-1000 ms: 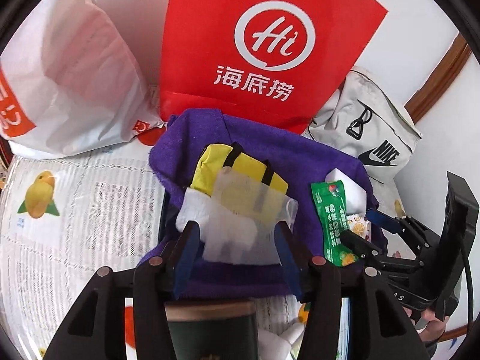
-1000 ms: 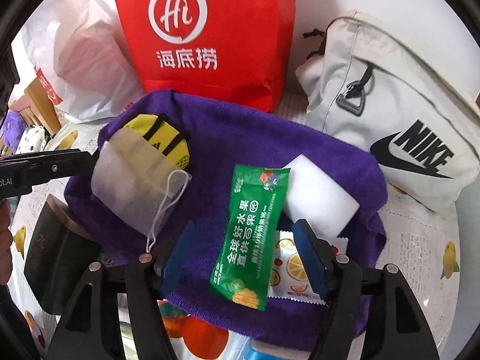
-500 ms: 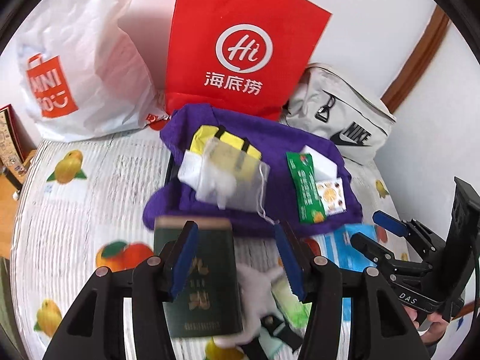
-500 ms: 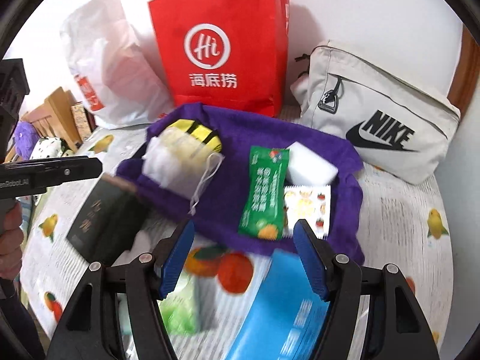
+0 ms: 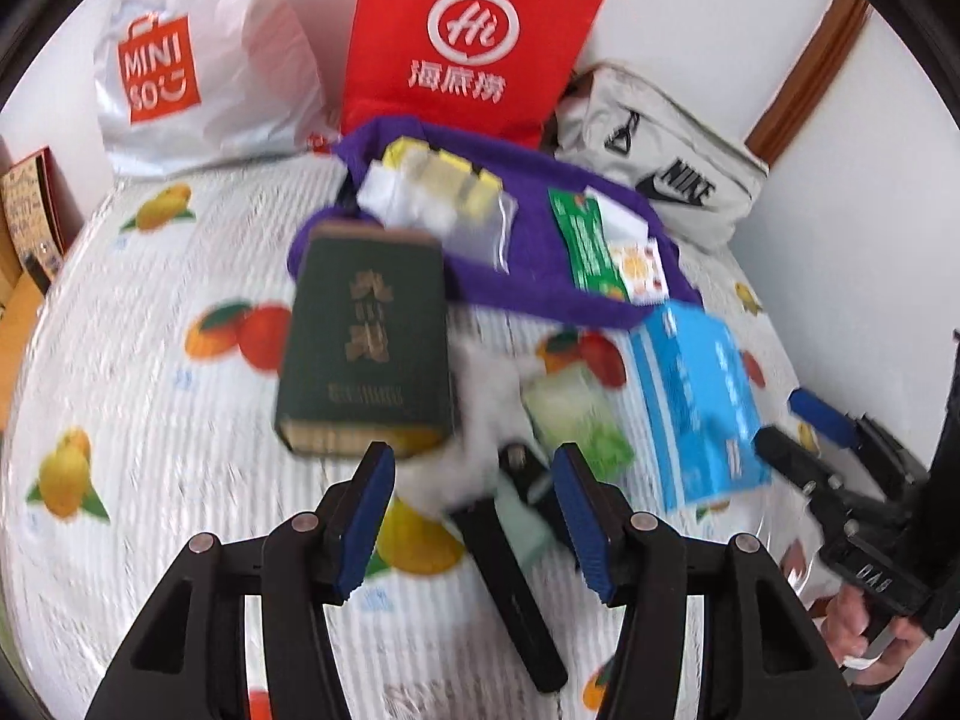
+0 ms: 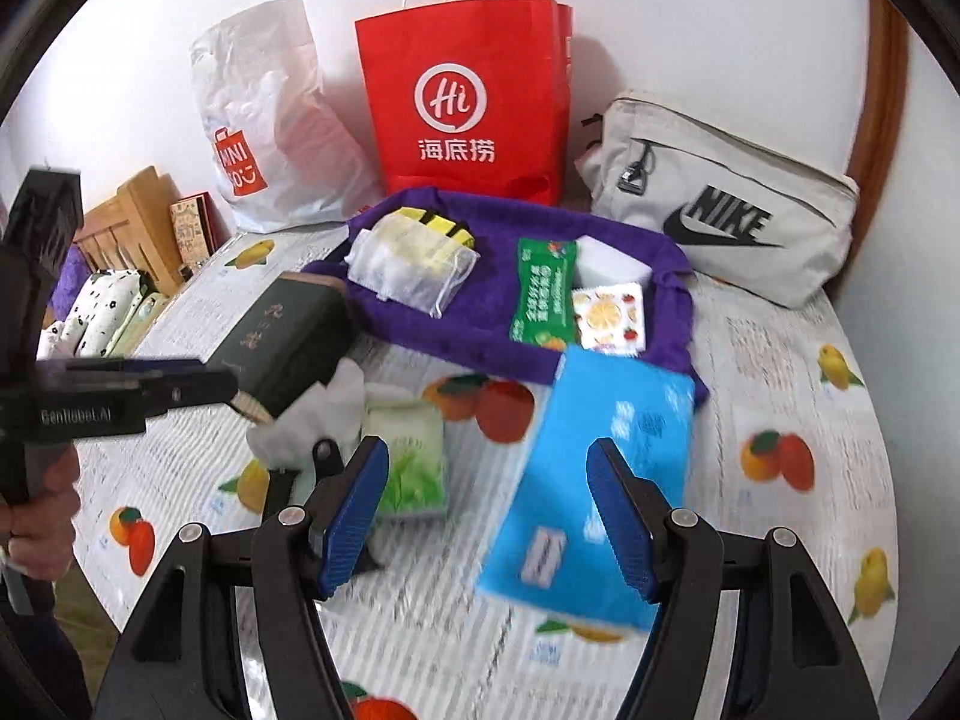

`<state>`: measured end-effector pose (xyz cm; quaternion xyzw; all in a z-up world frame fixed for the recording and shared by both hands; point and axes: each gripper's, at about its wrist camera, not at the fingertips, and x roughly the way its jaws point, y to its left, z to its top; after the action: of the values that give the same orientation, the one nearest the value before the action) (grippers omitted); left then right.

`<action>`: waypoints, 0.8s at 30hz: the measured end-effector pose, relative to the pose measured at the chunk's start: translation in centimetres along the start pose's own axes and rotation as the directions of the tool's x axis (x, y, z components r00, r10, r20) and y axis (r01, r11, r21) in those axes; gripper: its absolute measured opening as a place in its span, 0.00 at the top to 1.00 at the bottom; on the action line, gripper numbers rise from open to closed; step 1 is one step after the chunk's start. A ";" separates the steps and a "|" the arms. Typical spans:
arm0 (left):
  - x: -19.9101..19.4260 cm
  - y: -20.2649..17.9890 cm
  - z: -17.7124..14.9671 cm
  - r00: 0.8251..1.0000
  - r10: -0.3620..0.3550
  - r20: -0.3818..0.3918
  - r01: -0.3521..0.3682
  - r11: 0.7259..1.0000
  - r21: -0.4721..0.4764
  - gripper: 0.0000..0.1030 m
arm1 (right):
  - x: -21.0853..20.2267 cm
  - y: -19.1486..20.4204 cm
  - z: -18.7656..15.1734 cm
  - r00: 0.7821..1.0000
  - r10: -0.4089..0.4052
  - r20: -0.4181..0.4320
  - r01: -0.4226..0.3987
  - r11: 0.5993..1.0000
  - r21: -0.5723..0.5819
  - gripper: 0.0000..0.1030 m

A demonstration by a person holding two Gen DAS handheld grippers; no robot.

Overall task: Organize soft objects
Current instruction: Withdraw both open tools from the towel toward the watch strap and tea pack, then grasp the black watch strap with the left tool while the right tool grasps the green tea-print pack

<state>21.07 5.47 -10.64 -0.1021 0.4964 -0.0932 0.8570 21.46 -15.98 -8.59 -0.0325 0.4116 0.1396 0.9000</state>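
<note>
Both grippers hang released and empty over the fruit-print bed. The left gripper [image 5: 474, 510], at lower centre of its frame, has a crumpled white tissue [image 5: 480, 396] just beyond its jaws, which have just been widening slightly. The right gripper [image 6: 489, 510] frames the blue tissue pack [image 6: 600, 474]. The purple towel [image 6: 480, 324] with sorted items lies above. A good grasp likely means centring the pack between the pads first.

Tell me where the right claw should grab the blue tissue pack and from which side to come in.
Grip the blue tissue pack across its short width, near the middle of its long sides, coming down from above. It lies flat on the fruit-print cloth with its length running roughly away from the right claw, whose open jaws already straddle that width. The soft wrapper should probably give under the pads, so close gently.
</note>
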 end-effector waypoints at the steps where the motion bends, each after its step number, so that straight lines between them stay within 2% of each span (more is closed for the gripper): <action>1: 0.2 -0.2 -0.7 1.000 0.008 -0.010 -0.008 1.000 0.003 0.49 | -0.2 -0.1 -0.4 1.000 -0.002 0.003 0.002 1.000 0.002 0.34; 6: 1.0 -1.2 -3.7 0.999 0.018 -0.037 -0.018 1.000 0.018 0.49 | -1.3 -1.0 -2.6 1.000 -0.013 0.004 0.013 0.999 0.046 0.34; 11: 2.7 -2.6 -6.0 0.996 0.059 -0.067 -0.055 0.997 0.051 0.49 | -2.2 -1.9 -4.5 1.000 -0.012 0.005 0.011 0.996 0.086 0.34; 14: 3.5 -3.1 -7.2 0.997 0.023 -0.078 -0.019 0.999 0.048 0.49 | -2.7 -2.4 -5.5 1.000 -0.009 0.010 0.008 0.995 0.101 0.34; 17: 4.4 -3.6 -8.1 0.996 0.025 -0.088 -0.020 0.998 0.053 0.48 | -2.9 -2.8 -6.5 1.000 -0.011 0.010 0.010 0.994 0.112 0.34; 21: 4.6 -4.5 -8.5 0.995 0.096 -0.040 -0.092 0.990 0.111 0.47 | -2.8 -3.1 -7.8 1.000 -0.005 -0.001 0.005 0.992 0.127 0.34; 24: 4.7 -4.3 -8.6 0.985 0.173 -0.006 -0.171 0.975 0.140 0.47 | -2.6 -3.2 -8.5 1.000 -0.002 -0.003 0.003 0.990 0.140 0.34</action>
<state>15.63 -0.65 -17.59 0.0019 0.5034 -0.0539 0.8624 14.48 -21.15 -12.41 0.0299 0.4217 0.1092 0.8996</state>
